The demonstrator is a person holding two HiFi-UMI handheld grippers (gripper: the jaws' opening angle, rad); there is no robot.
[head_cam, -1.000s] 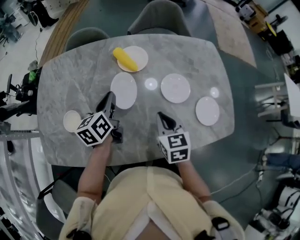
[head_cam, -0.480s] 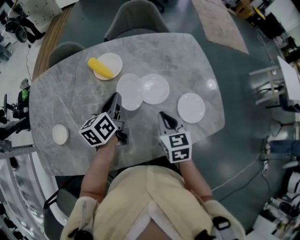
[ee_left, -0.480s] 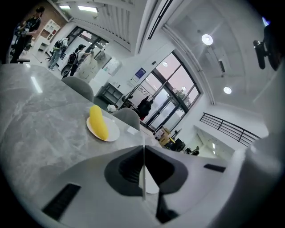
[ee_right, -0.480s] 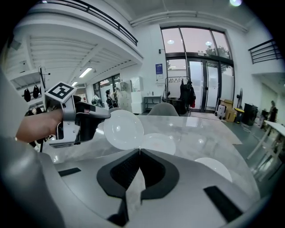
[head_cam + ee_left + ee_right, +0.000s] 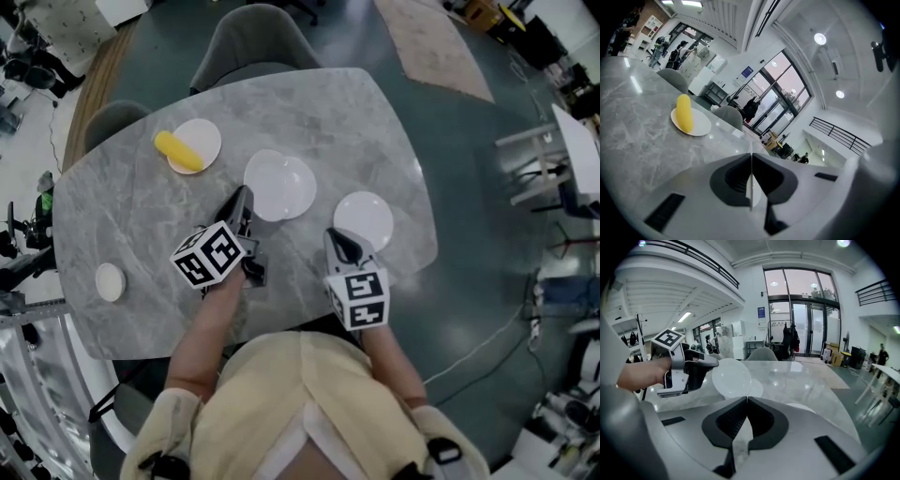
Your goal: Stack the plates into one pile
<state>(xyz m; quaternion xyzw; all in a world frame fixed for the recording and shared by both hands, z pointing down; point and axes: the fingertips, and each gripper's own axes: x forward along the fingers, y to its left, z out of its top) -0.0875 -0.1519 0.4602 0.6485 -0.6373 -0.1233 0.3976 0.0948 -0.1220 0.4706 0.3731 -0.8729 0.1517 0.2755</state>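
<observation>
White plate [image 5: 266,180], pinched at rim by L hand-held gripper [image 5: 245,195], may slip & chip 2nd plate [image 5: 302,187] just ahead; R hand-held gripper [image 5: 334,235] clenched empty.

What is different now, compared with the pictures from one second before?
The left claw, shut on a plate, carried it rightward, over the neighbouring plate; it is not let go. The right claw stayed shut and empty. The far-right plate and small left plate did not move.
</observation>
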